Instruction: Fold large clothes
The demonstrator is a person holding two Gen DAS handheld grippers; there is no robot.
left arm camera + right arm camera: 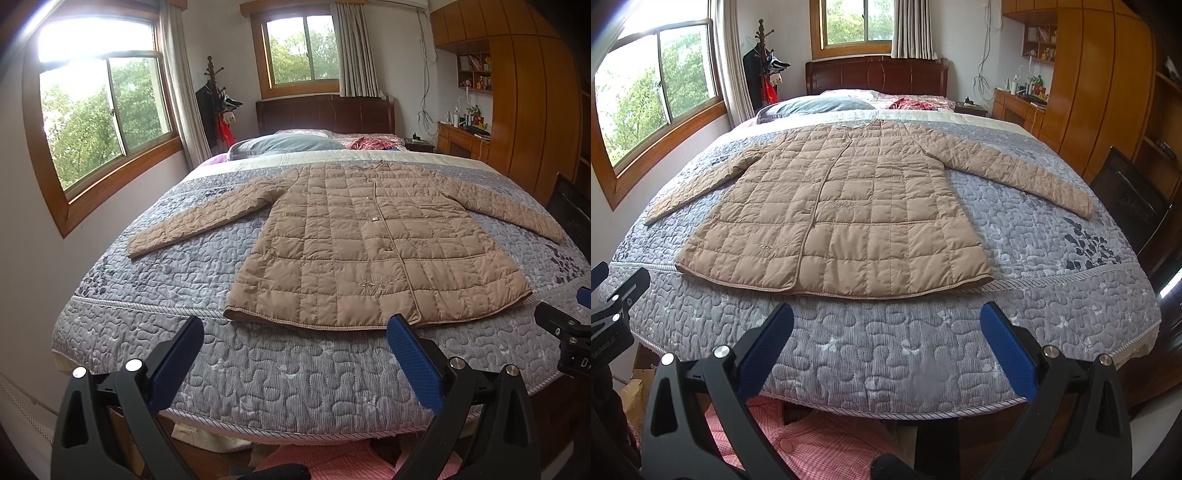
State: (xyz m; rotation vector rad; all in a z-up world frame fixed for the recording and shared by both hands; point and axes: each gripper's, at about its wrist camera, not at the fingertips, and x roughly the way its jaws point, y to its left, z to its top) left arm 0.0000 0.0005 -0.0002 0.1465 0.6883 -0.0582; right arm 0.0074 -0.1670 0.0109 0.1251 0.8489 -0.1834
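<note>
1. Tan quilted long-sleeved coat (369, 243) (842, 210): spread flat, front up, sleeves out, on the grey-lilac quilted bedspread (280, 373) (886, 350).
2. Left gripper (295, 347): jaws wide apart, empty, short of the hem.
3. Right gripper (886, 332): likewise.

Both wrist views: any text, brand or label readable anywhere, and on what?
"GenRobot.AI", faint, partly legible: body of the left tool at the right wrist view's left edge.
"D": cut-off lettering on the right tool at the left wrist view's right edge.
Shelf books: too small to read.
Jacket: no text visible.
</note>
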